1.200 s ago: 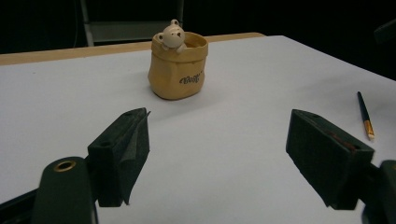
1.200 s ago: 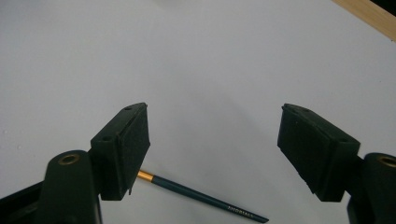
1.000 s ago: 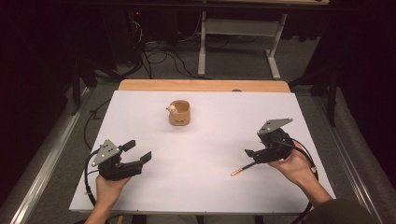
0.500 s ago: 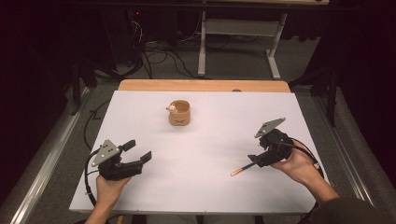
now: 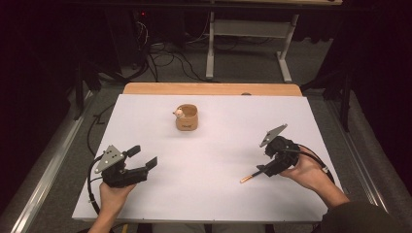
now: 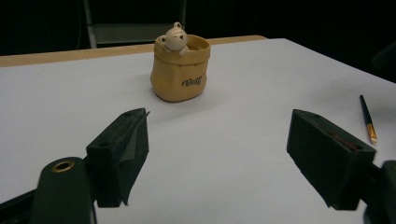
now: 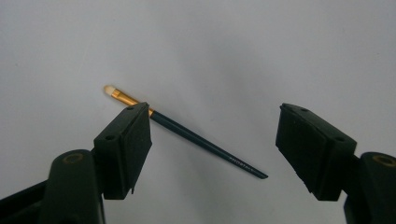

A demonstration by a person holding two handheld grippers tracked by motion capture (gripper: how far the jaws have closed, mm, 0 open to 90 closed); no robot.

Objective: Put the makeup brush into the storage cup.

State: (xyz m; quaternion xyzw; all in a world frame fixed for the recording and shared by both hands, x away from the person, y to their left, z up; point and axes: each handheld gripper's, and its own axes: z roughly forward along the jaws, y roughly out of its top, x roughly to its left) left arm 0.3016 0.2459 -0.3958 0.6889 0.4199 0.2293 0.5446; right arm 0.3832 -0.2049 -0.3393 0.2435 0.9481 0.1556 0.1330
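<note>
Since a second ago, your right gripper [image 5: 264, 168] has edged slightly toward the table's near right, with the brush [image 7: 187, 133] under its tips; your left gripper [image 5: 140, 158] hasn't budged. Your right jaws stand wide, nothing pinched. Brush lies flat on the white table [image 5: 214, 145] between and just under them, bristle end poking out past the left jaw in the right gripper view, dark handle tip toward the right jaw. Your left jaws also wide, empty, low over the near-left table. Tan bag-shaped pot [image 6: 180, 70] with a small bear figure [image 6: 173, 37] on its rim sits mid-table, far side, well apart from both grippers.
</note>
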